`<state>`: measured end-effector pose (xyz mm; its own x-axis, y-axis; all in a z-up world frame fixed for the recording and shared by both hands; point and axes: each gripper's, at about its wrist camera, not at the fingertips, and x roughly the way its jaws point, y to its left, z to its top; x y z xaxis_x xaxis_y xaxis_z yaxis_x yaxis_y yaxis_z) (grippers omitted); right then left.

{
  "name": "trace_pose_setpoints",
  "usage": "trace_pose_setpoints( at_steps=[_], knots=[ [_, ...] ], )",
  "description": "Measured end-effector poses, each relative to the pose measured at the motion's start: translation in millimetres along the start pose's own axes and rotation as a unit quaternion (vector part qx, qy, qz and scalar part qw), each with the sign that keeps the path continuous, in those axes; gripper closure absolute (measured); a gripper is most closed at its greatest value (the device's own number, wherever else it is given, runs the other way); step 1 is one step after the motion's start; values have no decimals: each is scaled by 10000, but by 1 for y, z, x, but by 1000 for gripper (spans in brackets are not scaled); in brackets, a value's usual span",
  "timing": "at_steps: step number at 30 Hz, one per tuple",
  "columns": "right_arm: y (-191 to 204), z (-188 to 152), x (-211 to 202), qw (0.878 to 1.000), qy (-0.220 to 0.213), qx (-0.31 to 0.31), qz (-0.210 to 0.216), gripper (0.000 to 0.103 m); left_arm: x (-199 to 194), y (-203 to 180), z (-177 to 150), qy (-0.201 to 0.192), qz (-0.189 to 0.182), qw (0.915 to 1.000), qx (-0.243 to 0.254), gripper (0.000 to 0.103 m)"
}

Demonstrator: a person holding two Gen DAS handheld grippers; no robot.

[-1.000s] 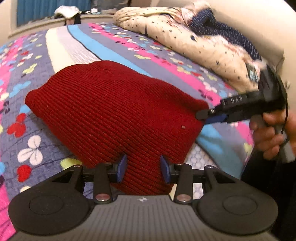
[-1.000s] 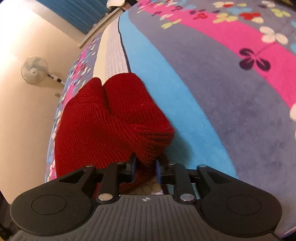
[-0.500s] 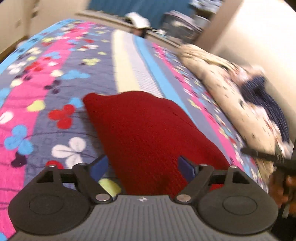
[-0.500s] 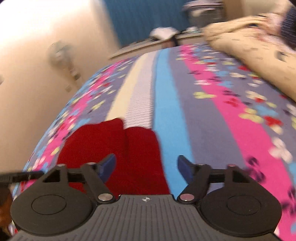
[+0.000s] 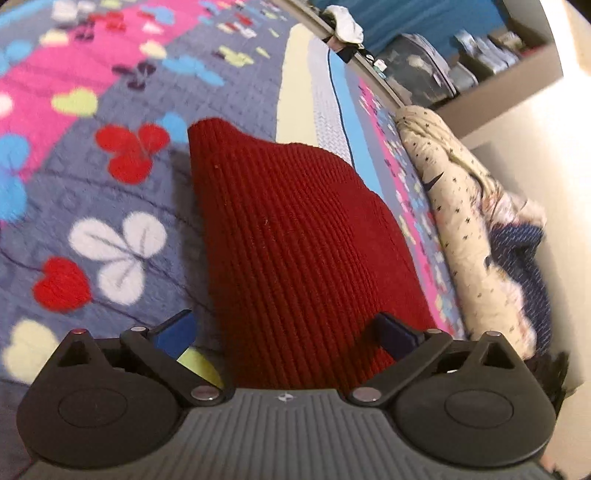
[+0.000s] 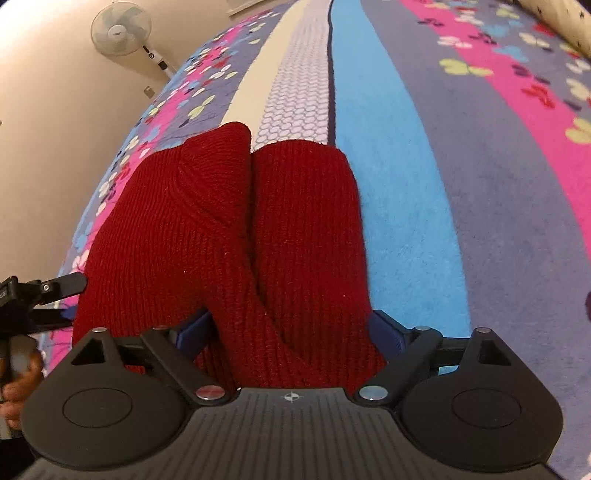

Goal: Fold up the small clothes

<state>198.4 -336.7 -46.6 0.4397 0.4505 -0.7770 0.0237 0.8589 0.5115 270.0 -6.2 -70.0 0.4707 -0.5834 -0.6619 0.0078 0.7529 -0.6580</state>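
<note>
A dark red ribbed knit garment (image 5: 295, 236) is lying on the bed, spread over a quilted bedspread (image 5: 110, 192) striped in grey, pink, blue and cream and printed with clover shapes. In the right wrist view the same knit (image 6: 229, 229) is showing two rounded lobes side by side with a crease running between them.

The left claw (image 5: 284, 332) is standing wide open, its jaws having just been opening. The near edge of the red knit is lying between its blue pads (image 5: 173, 332), but neither pad is pressing on the cloth; the left one is sitting over bare bedspread.

The right claw (image 6: 291, 328) is likewise spread wide, its jaws also having just been opening. The near end of the knit is filling the gap between its blue pads (image 6: 384, 328), and the cloth is lying slack rather than pinched.

At the left edge of the right wrist view, a hand (image 6: 18, 380) is holding the other black tool beside the knit.

Farther off, a cream blanket (image 5: 454, 206) with small dark stars is lying bunched along the bed's edge by the wall, and a white standing fan (image 6: 120, 27) is standing against the far wall.
</note>
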Motion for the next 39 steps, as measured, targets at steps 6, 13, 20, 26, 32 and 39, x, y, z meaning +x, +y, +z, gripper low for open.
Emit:
trace_pose_setpoints(
  at_steps=[6,13,20,26,32,39],
  knots=[
    [4,-5,0,9998,-3,6,211,23,27,10,2,81,-364,9985,-398,0],
    [7,-8,-5,9989,-145,-122,433,47,19,-4,1,-188,-160,9996,127,31],
    [24,-16,-8,9969,-332,-219,678,62,-27,-26,5,-413,187,9968,661,39],
    [67,-29,-8,9862,-297,-571,1527,73,-87,-9,19,-446,591,9945,745,39],
    [100,-53,7,9815,59,-1163,1517,69,-108,31,16,-41,1488,9883,329,28],
    [104,-54,0,9834,62,-1268,1300,64,-147,-30,-36,-745,2169,9507,2087,28]
  ],
)
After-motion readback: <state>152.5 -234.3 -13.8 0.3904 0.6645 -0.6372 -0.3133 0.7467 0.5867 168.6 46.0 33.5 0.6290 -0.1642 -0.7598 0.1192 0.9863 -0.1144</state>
